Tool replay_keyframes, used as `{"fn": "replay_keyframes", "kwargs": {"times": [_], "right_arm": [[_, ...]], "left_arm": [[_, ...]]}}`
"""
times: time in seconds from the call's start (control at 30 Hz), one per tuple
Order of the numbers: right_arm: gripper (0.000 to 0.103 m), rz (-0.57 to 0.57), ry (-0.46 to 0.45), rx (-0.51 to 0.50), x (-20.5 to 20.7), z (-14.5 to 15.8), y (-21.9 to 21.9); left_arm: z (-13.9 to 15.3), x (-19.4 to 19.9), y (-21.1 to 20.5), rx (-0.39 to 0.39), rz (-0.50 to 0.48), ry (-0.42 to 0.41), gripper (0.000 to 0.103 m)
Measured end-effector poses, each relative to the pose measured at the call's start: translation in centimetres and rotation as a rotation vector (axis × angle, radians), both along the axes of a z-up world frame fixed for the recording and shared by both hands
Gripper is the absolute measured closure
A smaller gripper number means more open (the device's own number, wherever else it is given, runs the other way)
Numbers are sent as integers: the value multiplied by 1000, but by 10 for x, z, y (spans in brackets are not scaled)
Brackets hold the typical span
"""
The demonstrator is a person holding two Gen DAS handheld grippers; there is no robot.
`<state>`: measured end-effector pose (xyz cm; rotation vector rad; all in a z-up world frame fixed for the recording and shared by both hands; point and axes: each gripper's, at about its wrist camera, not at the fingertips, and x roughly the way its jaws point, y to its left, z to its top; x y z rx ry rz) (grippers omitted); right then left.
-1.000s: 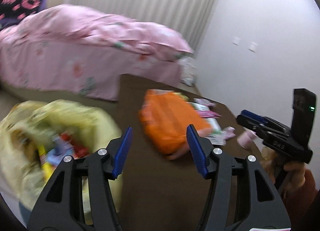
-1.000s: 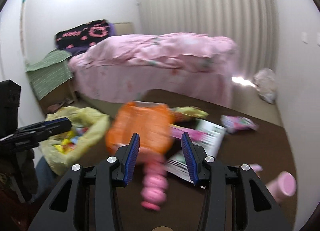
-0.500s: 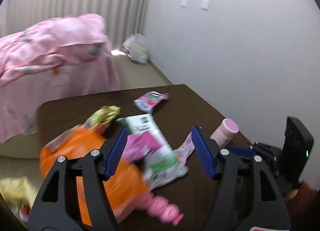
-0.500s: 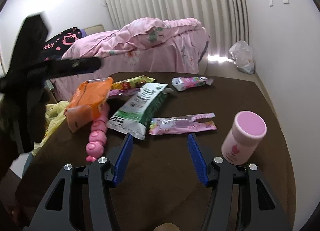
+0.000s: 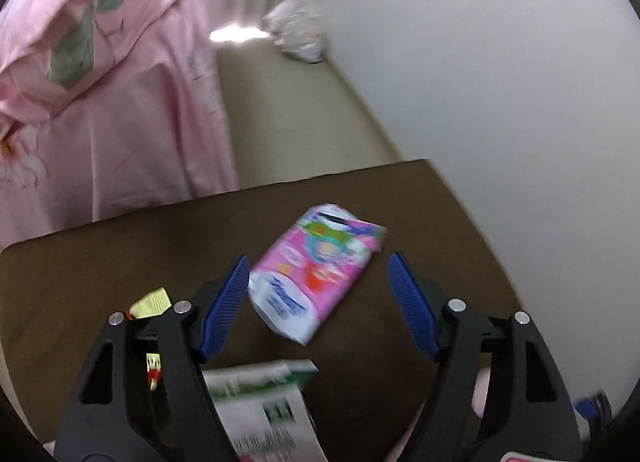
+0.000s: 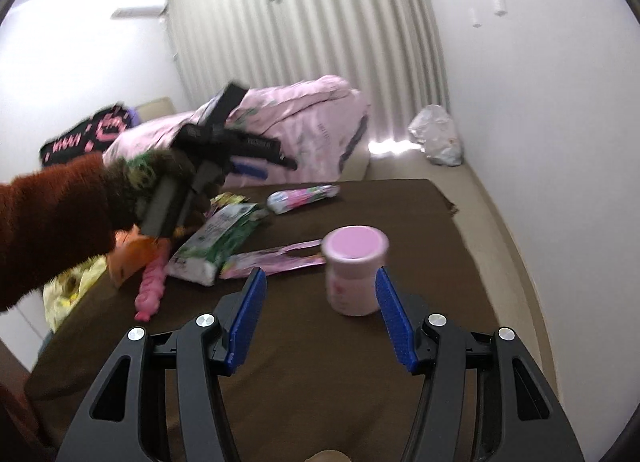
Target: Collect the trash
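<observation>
In the left wrist view my left gripper [image 5: 317, 262] points down at a pink-and-white snack packet [image 5: 316, 274] lying on the brown table [image 5: 100, 270]. Its jaws are opening, and the packet shows in the gap without touching the pads. A green-and-white packet [image 5: 260, 402] lies nearer, under the fingers. In the right wrist view my right gripper [image 6: 319, 274] is open and holds nothing. A pink-lidded bottle [image 6: 354, 274] stands just beyond it, close to the right finger. A hand in a rust sleeve holds the left gripper [image 6: 272, 161] above the pink packet [image 6: 302, 197].
The table also holds a flat pink wrapper [image 6: 272, 262], a pink beaded toy [image 6: 150, 290] and an orange bag [image 6: 128, 262]. A yellow trash bag [image 6: 72, 290] hangs off the left edge. A pink bed [image 5: 100, 101] stands behind, with a plastic bag [image 6: 436, 137] on the floor by the wall.
My left gripper swung from the yellow bag across the table to above the pink packet, its jaws widening. My right gripper moved closer to the pink bottle and opened wider.
</observation>
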<state>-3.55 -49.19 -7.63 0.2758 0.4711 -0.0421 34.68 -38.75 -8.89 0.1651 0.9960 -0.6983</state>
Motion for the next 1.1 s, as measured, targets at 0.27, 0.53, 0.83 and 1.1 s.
{"fn": "replay_keyframes", "kwargs": {"times": [0.27,0.53,0.83,1.1], "right_arm": [[49,-3,-10,56,0,-6,-8],[49,28,-1,59,1,-3,2],[49,117,53,68,26,-2,35],[49,158,153,-63,92,-4,82]], "left_arm": [[-32,12,-13,209,97,62,59],[-10,-33,19,112,29,38,97],[56,-152,123,-130,16,-52,97],[40,-233,222,-145,134,-88,97]]}}
